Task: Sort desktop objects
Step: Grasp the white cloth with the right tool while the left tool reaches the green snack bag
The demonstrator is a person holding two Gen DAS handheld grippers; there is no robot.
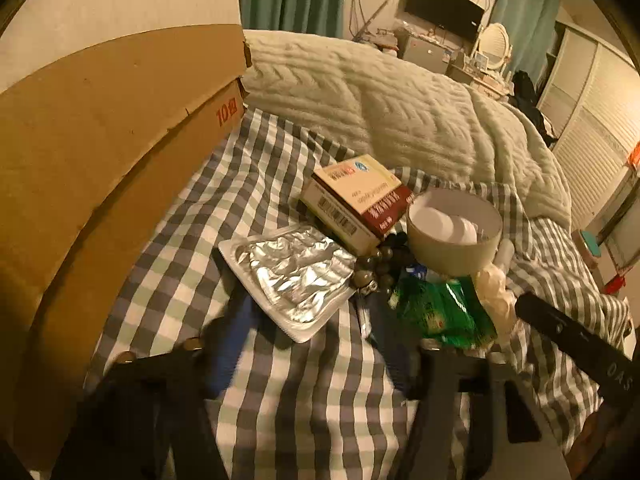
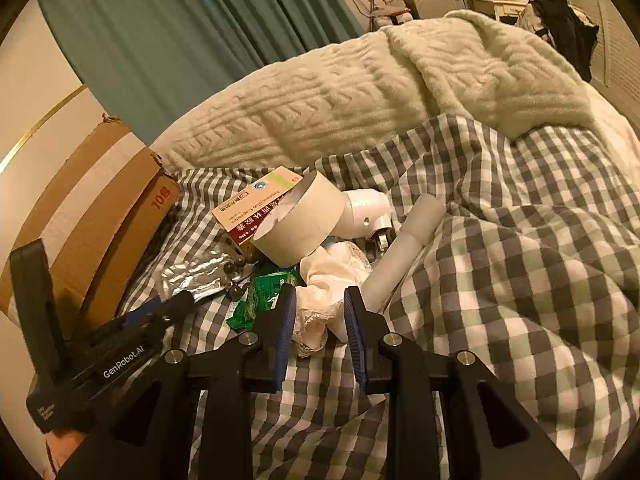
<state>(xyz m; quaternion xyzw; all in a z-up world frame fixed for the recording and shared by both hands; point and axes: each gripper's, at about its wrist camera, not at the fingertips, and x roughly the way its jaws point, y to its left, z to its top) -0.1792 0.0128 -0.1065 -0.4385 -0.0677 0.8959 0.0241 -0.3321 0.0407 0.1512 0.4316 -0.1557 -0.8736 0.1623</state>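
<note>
- The things to sort lie heaped on a checked sheet on the bed, hemmed in by a cardboard box on the left and a folded cream blanket behind.
- A foil blister sheet lies flat at the near left of the heap; one corner reaches toward the left gripper.
- A medicine carton sits tilted behind it, touching a round white tub that leans on its side, mouth toward the left.
- Dark beads and a green packet crowd under the tub.
- A white tube lies slanted at the right edge of the heap, beside a crumpled white cloth.
- The left gripper's jaws are spread with only sheet between them, blurred in its own view.
- The right gripper has its jaws partly apart, the cloth's lace edge between them; I cannot tell whether the pads press it.
- Open bedding lies to the right of the tube and in front of the heap.
</note>
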